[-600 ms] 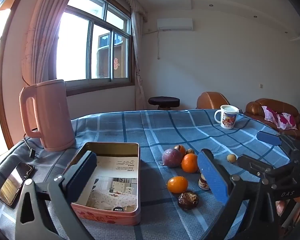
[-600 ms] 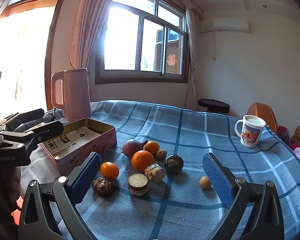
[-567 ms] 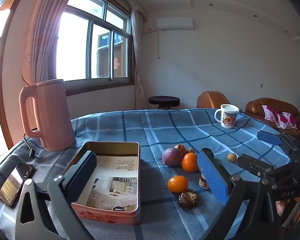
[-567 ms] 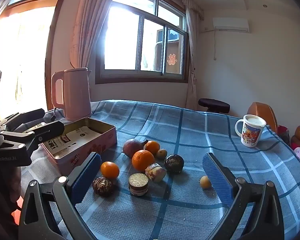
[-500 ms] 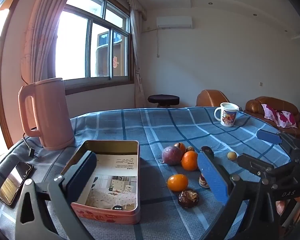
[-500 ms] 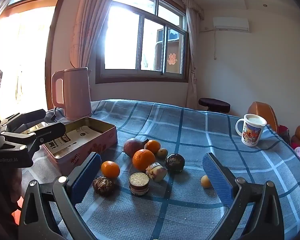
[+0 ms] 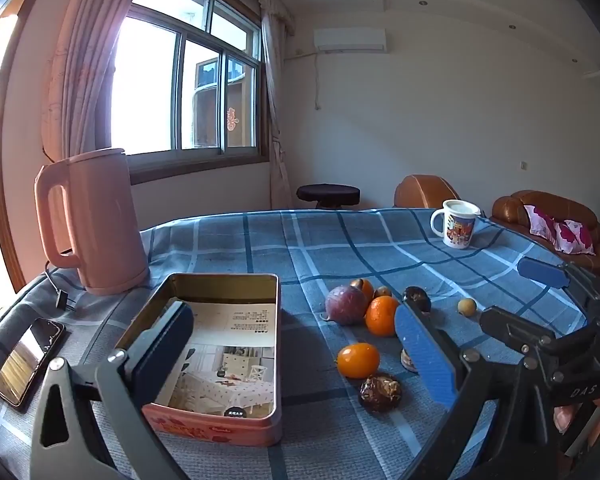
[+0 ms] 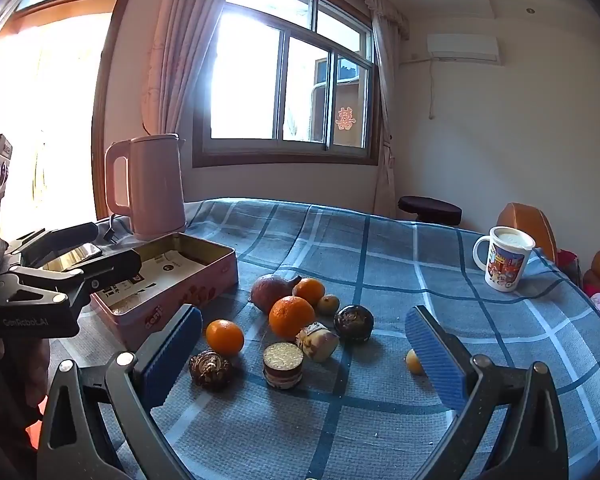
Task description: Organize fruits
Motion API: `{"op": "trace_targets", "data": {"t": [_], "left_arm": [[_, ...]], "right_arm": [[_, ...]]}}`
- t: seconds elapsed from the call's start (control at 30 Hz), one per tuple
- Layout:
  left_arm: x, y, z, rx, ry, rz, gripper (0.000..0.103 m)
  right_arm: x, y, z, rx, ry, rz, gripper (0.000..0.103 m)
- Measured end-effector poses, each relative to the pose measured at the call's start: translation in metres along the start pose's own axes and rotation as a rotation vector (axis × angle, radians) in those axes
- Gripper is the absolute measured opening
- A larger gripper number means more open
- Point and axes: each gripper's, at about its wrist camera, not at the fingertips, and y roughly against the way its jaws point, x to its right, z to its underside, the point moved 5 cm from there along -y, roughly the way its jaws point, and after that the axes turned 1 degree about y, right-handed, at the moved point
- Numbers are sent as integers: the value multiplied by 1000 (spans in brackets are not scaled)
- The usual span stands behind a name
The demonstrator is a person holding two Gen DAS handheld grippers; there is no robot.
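Oranges [image 8: 291,316]: three; perhaps eleven items clustered beside one tin [image 8: 188,280].

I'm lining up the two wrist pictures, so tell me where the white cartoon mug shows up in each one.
Left wrist: the mug stands far right of middle, near the table's far edge, beyond the fruit.
Right wrist: the mug stands at the far right, beside the tablecloth's edge.
Shared landmark: the pink kettle, at the left by the window in both.

The left gripper [image 7: 296,354] and the right gripper [image 8: 304,354] hang side by side, tilted slightly downward, jaws spread wide with nothing gripped between them.
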Motion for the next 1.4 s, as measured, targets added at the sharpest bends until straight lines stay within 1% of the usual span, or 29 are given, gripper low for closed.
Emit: {"op": "trace_targets", "data": {"t": [1.4], "left_arm": [[-6, -3, 0, -6, 11, -2, 103]], "right_arm": [[-8, -1, 8, -10, -10, -12, 102]]}}
